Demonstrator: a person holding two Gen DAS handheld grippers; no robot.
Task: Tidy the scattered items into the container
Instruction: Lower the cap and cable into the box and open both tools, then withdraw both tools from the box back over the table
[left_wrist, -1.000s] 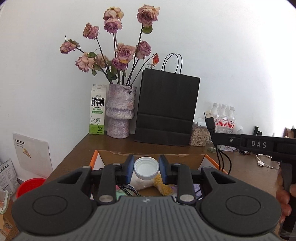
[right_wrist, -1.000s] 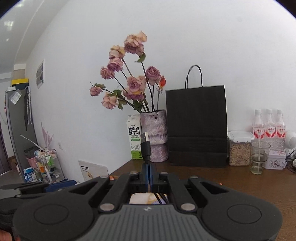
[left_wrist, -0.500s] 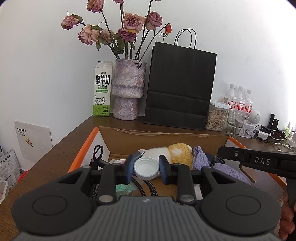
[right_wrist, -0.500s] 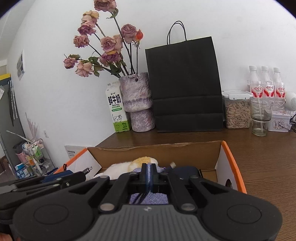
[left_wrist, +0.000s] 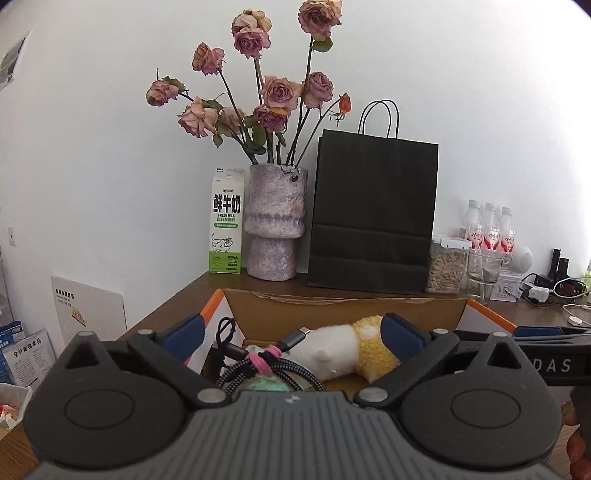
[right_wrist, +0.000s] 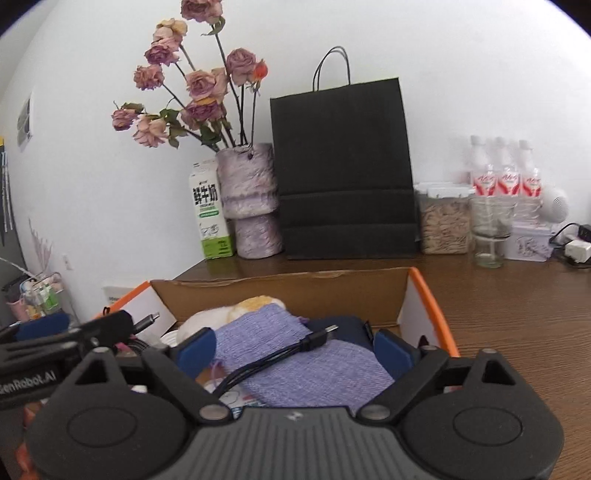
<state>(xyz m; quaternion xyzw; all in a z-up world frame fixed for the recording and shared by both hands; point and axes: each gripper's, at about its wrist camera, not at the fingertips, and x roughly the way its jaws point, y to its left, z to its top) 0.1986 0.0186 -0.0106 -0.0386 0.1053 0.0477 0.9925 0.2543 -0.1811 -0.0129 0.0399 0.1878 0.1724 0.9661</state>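
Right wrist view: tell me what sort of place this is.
Probably a home or small office desk against a wall: a vase of dried roses, a milk carton and a jar of seeds stand on it.

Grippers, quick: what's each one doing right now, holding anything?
Left gripper: opening, pads clear of the braided cable below, holding nothing.
Right gripper: opening, black cable lies loose between its pads.

The left gripper hangs over the box, jaws opening, nothing pressed between them. Below lie a braided cable at 6 o'clock and a plush toy toward 4 o'clock.
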